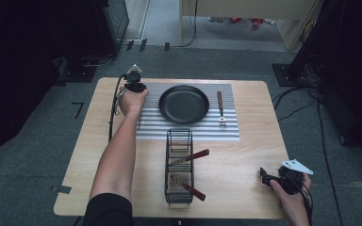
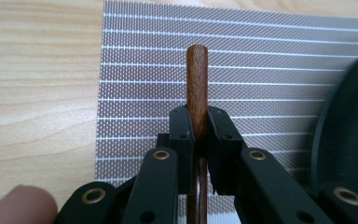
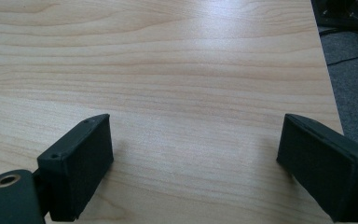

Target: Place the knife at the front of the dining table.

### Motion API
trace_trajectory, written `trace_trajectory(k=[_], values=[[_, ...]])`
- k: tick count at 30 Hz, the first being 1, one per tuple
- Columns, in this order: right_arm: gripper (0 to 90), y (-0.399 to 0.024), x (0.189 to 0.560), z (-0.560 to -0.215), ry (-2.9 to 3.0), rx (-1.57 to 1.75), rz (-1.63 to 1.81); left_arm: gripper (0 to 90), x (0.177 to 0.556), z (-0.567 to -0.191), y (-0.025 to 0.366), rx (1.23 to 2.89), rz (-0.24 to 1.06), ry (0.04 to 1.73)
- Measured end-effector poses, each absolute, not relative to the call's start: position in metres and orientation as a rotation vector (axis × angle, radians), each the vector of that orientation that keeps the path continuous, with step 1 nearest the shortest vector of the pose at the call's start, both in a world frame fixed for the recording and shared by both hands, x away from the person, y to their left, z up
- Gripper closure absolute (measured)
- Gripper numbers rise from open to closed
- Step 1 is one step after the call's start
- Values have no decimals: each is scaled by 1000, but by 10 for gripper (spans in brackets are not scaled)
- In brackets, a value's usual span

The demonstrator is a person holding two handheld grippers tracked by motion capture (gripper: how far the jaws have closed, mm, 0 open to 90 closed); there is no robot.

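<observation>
Your left tongs (image 2: 198, 123) pinch a wooden handle (image 2: 197, 79) over the striped mat (image 2: 270, 70), beside the black pan (image 2: 349, 135); your right tongs (image 3: 196, 163) stand spread above the bare tabletop (image 3: 168, 60).

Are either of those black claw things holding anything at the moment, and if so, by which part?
Yes. The left gripper is clamped on a wooden utensil handle, partway along it, the rounded end sticking out past the fingers. The right gripper is open and holds nothing.
</observation>
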State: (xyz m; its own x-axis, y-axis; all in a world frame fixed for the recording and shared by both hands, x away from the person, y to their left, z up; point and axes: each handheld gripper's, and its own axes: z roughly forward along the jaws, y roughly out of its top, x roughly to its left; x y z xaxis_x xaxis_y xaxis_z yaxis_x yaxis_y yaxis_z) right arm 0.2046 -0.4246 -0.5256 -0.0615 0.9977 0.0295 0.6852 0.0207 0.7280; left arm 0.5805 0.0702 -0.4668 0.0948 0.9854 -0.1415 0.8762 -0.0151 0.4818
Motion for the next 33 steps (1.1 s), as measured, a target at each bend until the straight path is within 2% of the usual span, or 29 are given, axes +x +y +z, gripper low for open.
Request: trace_trajectory(k=[5,12,15,18,19,20,25,28,31,33], values=[[98,-425,205,-526,1799,1712,808,824,583,-477,66,1930,356,1843],[98,-425,205,-526,1798,1712,808,823,581,-487,49,1980,501,1812],[98,-425,205,-526,1799,1710,808,812,580,-487,47,1982,480,1792],[98,-425,205,-526,1799,1712,808,724,580,-488,48,1984,448,1775],[98,-425,205,-526,1799,1712,808,724,581,-488,48,1978,431,1769],[98,-425,205,-526,1799,1711,808,655,581,-488,48,1973,398,1752],[98,-425,205,-526,1799,1712,807,607,580,-487,51,1983,376,1734],[98,-425,205,-526,1799,1711,807,608,579,-486,51,1982,371,1737],[98,-425,205,-526,1799,1711,807,648,578,-487,52,1992,378,1740],[98,-425,205,-526,1799,1711,807,731,578,-487,53,1978,384,1754]])
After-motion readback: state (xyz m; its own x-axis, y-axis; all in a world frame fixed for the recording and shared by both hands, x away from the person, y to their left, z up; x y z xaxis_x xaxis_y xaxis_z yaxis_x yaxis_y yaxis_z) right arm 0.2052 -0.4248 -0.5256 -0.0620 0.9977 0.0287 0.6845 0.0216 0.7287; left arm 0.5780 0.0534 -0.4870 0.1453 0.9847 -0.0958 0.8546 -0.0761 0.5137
